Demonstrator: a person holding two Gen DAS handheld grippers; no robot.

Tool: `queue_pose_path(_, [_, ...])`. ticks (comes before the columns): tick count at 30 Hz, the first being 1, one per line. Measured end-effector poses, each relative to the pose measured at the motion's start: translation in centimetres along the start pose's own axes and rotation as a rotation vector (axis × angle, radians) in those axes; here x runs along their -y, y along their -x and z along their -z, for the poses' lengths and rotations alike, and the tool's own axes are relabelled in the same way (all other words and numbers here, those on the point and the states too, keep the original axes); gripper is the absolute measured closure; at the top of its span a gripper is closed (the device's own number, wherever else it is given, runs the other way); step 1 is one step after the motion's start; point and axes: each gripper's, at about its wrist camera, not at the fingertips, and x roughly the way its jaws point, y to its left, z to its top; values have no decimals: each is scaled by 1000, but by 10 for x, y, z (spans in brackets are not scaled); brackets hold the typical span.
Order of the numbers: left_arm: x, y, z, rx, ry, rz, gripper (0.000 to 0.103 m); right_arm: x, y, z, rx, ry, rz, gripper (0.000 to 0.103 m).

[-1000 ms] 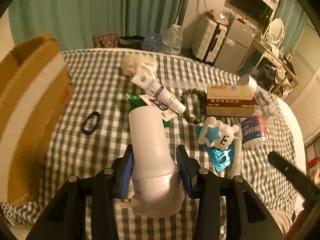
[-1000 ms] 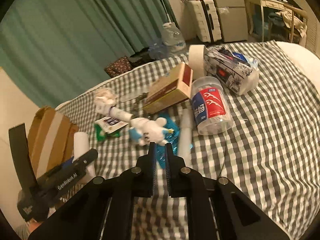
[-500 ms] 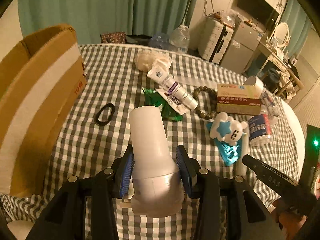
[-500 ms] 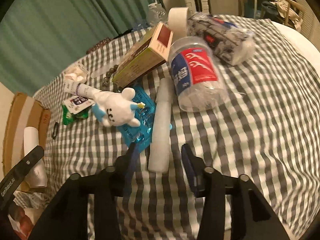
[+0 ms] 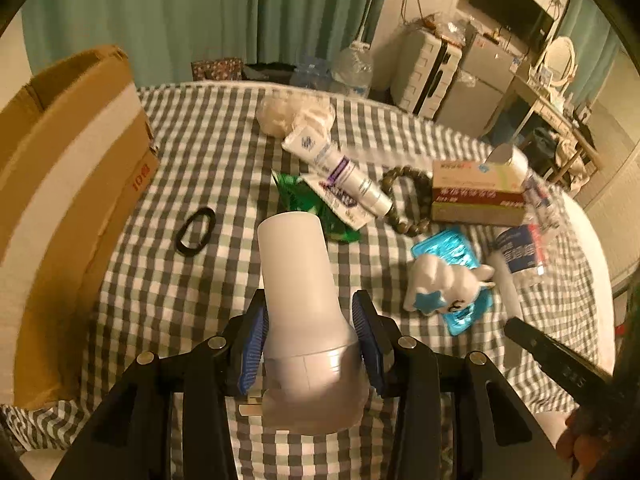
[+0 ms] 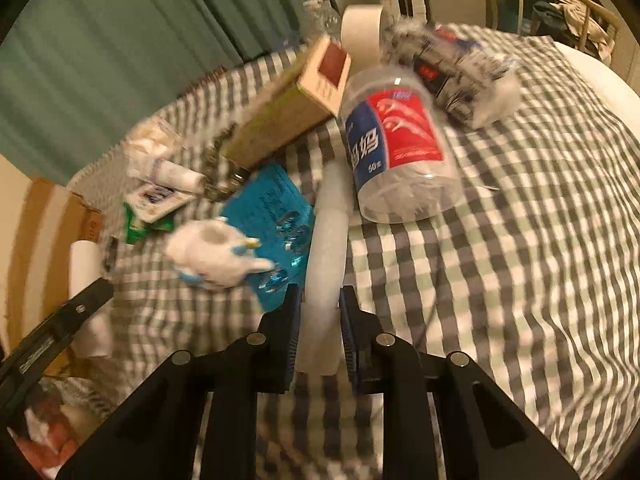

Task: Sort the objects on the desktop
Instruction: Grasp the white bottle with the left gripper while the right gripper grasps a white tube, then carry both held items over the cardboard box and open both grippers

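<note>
Bottle (image 5: pixel 298 280) first: my left gripper (image 5: pixel 310 322) has its blue pads pressed on either side of that white bottle, gripping it low down by the wider end, with the narrower end pointing away from me over the checked cloth (image 5: pixel 192 148). A cardboard box (image 5: pixel 60 184) stands just to the left of it, and a black hair tie (image 5: pixel 196 232) lies on the cloth between them.

My right gripper (image 6: pixel 320 320) is closing its jaws around a long white tube (image 6: pixel 326 248) that lies flat on the cloth; the tube's near end sits between the pads (the picture is too blurred for me to say whether they press on it yet). Just left of the tube is a blue foil packet (image 6: pixel 270 216) with a white plush toy (image 6: pixel 212 254) partly on top of it. Touching the tube's far end on the right is a clear plastic jar (image 6: pixel 396 148) on its side, and beyond that a brown carton (image 6: pixel 288 108).
</note>
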Motion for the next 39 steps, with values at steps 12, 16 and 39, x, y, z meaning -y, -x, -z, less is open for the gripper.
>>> queue_pose_path(12, [-25,106,-17,161,40,23,60,-74,120,17,195,78,-183,84])
queue_pose_path(16, [-50,150,-28,229,47,20,60,-124,153,15,236,179,-251,84])
queue_pose_path(39, [-249,129,-26,131,213,-170,47,-381,29,9,19,461,-461,78])
